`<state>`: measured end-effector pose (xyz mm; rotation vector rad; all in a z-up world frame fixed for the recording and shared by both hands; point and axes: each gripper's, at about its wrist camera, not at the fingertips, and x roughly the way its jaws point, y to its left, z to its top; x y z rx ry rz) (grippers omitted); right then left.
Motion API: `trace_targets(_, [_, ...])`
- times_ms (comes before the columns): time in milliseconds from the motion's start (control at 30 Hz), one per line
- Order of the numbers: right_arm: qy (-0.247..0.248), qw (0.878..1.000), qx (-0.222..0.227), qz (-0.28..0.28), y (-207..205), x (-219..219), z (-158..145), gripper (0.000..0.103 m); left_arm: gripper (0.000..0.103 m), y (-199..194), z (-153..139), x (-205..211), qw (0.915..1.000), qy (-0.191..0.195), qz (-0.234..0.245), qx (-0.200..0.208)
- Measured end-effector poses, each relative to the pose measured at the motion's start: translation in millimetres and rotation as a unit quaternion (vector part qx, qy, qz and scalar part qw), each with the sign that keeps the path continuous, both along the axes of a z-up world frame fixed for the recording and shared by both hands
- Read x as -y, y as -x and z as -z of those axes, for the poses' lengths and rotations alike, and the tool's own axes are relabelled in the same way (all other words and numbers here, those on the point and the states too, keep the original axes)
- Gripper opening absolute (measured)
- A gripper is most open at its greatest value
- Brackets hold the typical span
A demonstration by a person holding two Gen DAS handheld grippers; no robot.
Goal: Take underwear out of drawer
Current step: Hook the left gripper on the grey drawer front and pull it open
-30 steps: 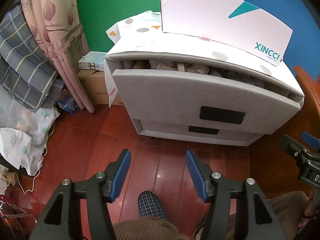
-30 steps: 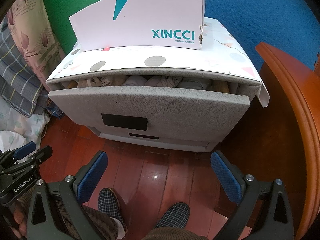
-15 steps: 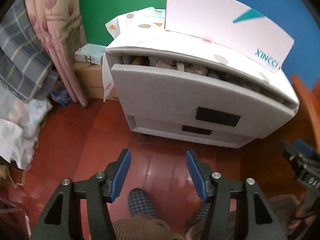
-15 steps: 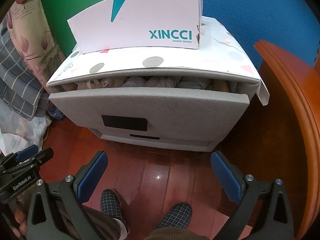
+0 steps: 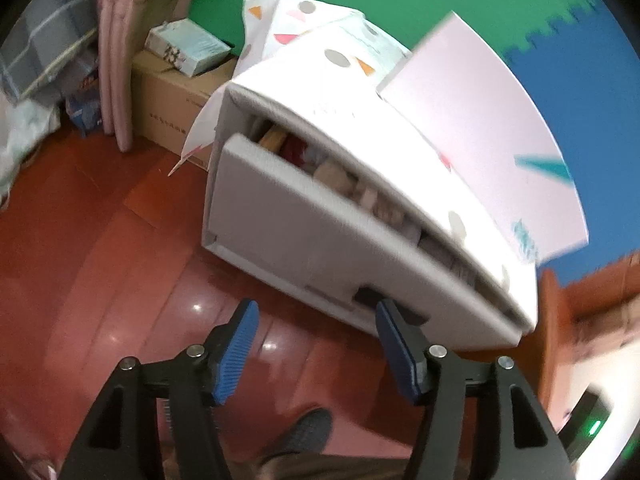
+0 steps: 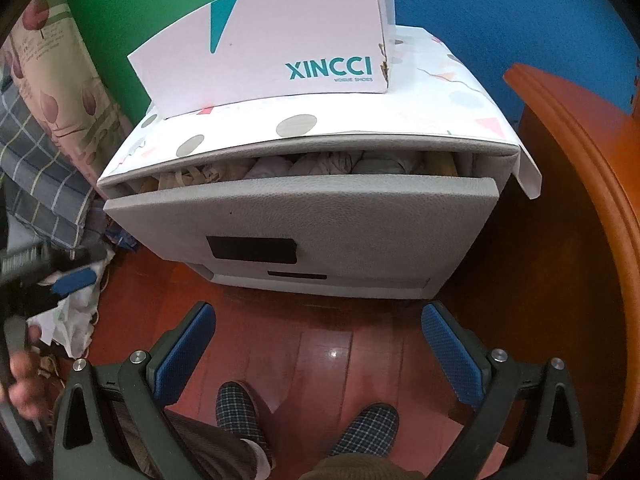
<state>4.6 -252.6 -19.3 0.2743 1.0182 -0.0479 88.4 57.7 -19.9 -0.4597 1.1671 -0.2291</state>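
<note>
A grey drawer (image 6: pixel 304 220) stands pulled slightly out of a low grey cabinet (image 6: pixel 320 280) on a red wooden floor (image 6: pixel 340 344), with folded underwear (image 6: pixel 320 164) packed in a row in the narrow gap behind the drawer front. The right gripper (image 6: pixel 318 344) hangs in front of the cabinet with its blue-padded fingers (image 6: pixel 450 350) spread wide and empty; the underwear lies ahead of and above them, well apart, with the drawer front between. In the left wrist view, tilted and blurred, the left gripper (image 5: pixel 316 344) also holds its blue fingers (image 5: pixel 236 348) apart on nothing, their tips near the lower edge of the cabinet; the underwear (image 5: pixel 340 176) sits up and ahead of them in the same open slot.

A white shoe box (image 6: pixel 272 56) rests on the cabinet's spotted paper cover (image 6: pixel 420 112), printed "XINCCI" in teal with a smaller line beneath that seems to read "VOGUE SHOES". A cardboard carton (image 5: pixel 172 116) beside the cabinet carries small print too blurred to read, and so does the pale box (image 5: pixel 188 46) lying on top of it. Plaid slippers (image 6: pixel 240 408) show on the floor below the right gripper.
</note>
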Motion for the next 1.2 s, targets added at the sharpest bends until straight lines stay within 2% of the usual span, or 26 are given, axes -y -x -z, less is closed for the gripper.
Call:
trace_targets(167, [-0.013, 1.000, -0.001, 0.007, 0, 6, 2, 0.102, 0.066, -28, 1, 1, 0.9998, -0.002, -0.017, -0.007])
trace_targets(367, [-0.022, 1.000, -0.002, 0.017, 0, 11, 3, 0.102, 0.066, -46, 4, 10, 0.9988, -0.047, 0.011, 0.011])
trace_targets(533, [-0.024, 1.000, -0.006, 0.018, -1, 11, 5, 0.102, 0.066, -54, 5, 12, 0.9985, -0.045, 0.017, 0.024])
trace_targets(667, [-0.023, 1.000, -0.007, 0.018, -1, 11, 5, 0.102, 0.066, -64, 15, 10, 0.9990, -0.043, 0.010, 0.012])
trace_targets(967, [-0.023, 0.999, -0.010, 0.020, -2, 12, 6, 0.102, 0.091, -80, 30, 6, 0.9986, -0.050, 0.001, 0.019])
trace_targets(1200, [-0.025, 0.999, -0.010, 0.021, -2, 11, 6, 0.102, 0.102, -87, 43, 6, 0.9973, -0.069, -0.014, 0.019])
